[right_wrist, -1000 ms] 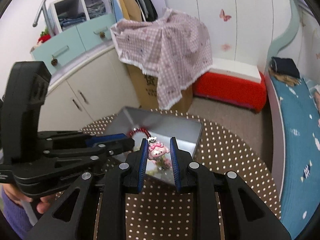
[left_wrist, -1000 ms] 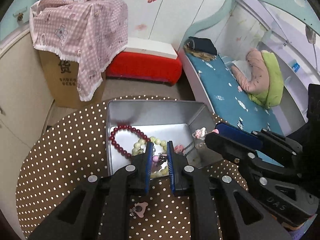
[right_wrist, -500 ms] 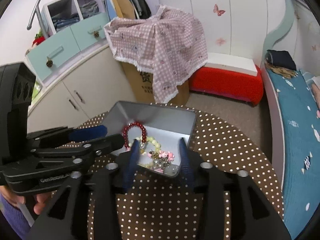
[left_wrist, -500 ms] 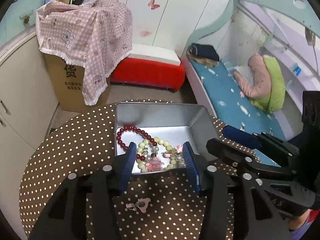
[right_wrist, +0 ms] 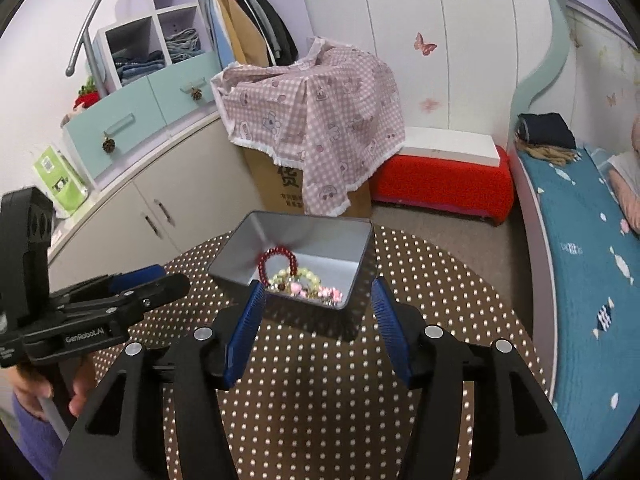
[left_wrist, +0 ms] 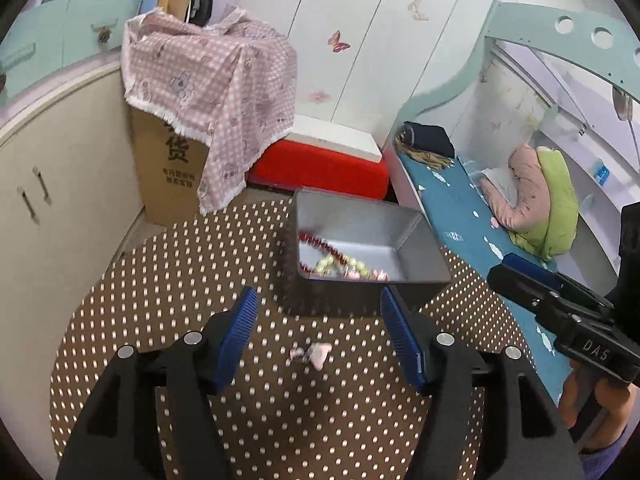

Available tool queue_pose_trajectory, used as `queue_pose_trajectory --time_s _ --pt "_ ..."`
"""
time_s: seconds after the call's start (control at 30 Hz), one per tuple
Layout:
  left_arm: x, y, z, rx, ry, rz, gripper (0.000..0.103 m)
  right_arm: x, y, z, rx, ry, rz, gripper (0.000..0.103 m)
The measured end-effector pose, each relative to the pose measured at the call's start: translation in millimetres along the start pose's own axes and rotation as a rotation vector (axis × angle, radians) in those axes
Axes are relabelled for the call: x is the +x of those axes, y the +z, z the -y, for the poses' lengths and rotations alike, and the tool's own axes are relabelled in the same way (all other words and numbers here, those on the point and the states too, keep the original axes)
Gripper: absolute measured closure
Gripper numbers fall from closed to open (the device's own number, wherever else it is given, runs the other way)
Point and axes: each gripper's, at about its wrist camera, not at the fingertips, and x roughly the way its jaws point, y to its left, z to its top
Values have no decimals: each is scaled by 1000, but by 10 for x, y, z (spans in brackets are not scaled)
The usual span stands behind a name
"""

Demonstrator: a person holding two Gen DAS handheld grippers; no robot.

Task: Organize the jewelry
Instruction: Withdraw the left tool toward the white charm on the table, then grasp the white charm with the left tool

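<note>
Now both grippers have let go and pulled back: the left gripper (left_wrist: pixel 316 320) and the right gripper (right_wrist: pixel 316 312), each clamped on a trinket a second ago, hang with fingers spread wide and nothing between them. Their charms lie with the dark red bead bracelet (right_wrist: pixel 276 258) and pale green bead bracelet (right_wrist: pixel 304 276) inside the rectangular grey metal tin (left_wrist: pixel 424 248) on the brown polka-dot counter (left_wrist: pixel 160 280). One small pink charm (left_wrist: pixel 314 354) (blurred here) remains on the counter just before the left gripper, likely the next pick.
</note>
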Motion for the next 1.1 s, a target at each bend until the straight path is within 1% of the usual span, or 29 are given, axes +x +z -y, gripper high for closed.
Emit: queue_pose_trajectory --time_s 0.13,0.23,0.3,0.53,0.63,0.8,0.9,0.93,1.0,1.07,1.1 --pt "73 -101 -35 -7 14 -26 41 31 -110 35 12 -2 -24 49" --pt "189 -200 -37 -2 34 -55 41 69 -182 60 18 -3 -40 49" --pt "278 -257 -29 -2 34 -76 41 107 -207 56 24 -5 -46 49" --pt "576 -374 47 31 59 -132 41 222 -269 122 37 -4 -68 49" --pt "636 -388 87 47 70 -137 41 263 -288 162 43 -4 -73 44" --pt "684 -399 172 117 116 -129 41 322 -266 221 52 2 -81 44" --pt "713 -414 226 157 148 -131 45 339 -257 235 52 3 -79 44" --pt "721 -423 247 176 169 -131 51 342 -252 237 53 4 -77 44" --pt "727 -431 273 204 203 -130 59 337 -239 239 56 4 -70 44" --pt "727 -422 262 205 201 -131 66 335 -211 243 57 4 -68 44" --pt "726 -413 251 206 208 -130 75 332 -198 242 57 3 -64 44"
